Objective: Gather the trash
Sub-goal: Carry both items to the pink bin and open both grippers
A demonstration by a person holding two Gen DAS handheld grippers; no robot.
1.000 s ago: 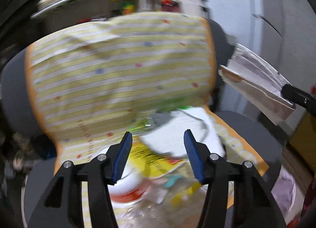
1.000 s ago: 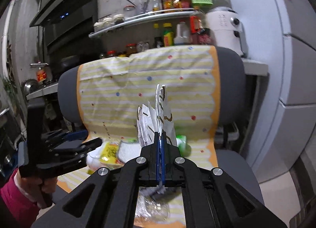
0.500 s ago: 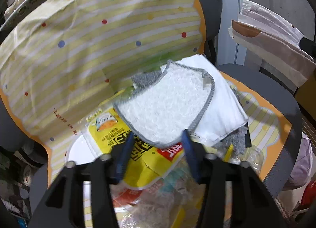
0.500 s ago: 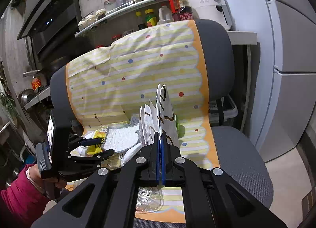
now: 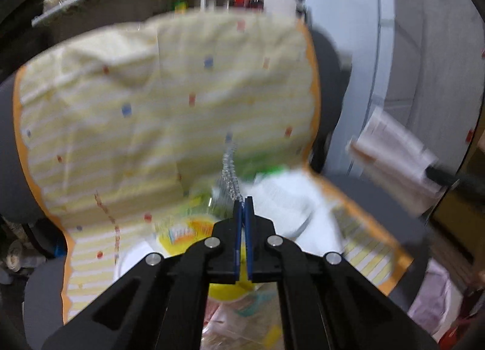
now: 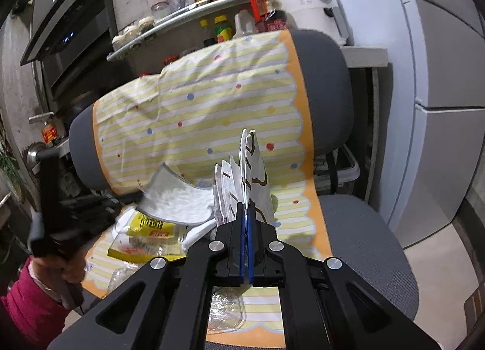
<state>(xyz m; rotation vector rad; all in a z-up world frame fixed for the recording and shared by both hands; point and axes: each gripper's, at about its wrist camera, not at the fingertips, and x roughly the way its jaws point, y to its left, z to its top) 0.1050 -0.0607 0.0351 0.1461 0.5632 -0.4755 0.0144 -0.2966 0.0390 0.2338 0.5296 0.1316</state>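
The left gripper point(image 5: 242, 203), its jaws having just been closing, is pinching the grey-edged cloth point(image 6: 178, 201); the right gripper point(image 6: 246, 209) is clamping paper bags point(image 6: 248, 168) above the chair point(image 6: 363, 228).

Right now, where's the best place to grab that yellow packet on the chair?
Probably take the yellow packet by its near corner, coming in low from the front of the seat. It lies flat, so only a thin edge fits between fingers, and its far end is covered by the white cloth.
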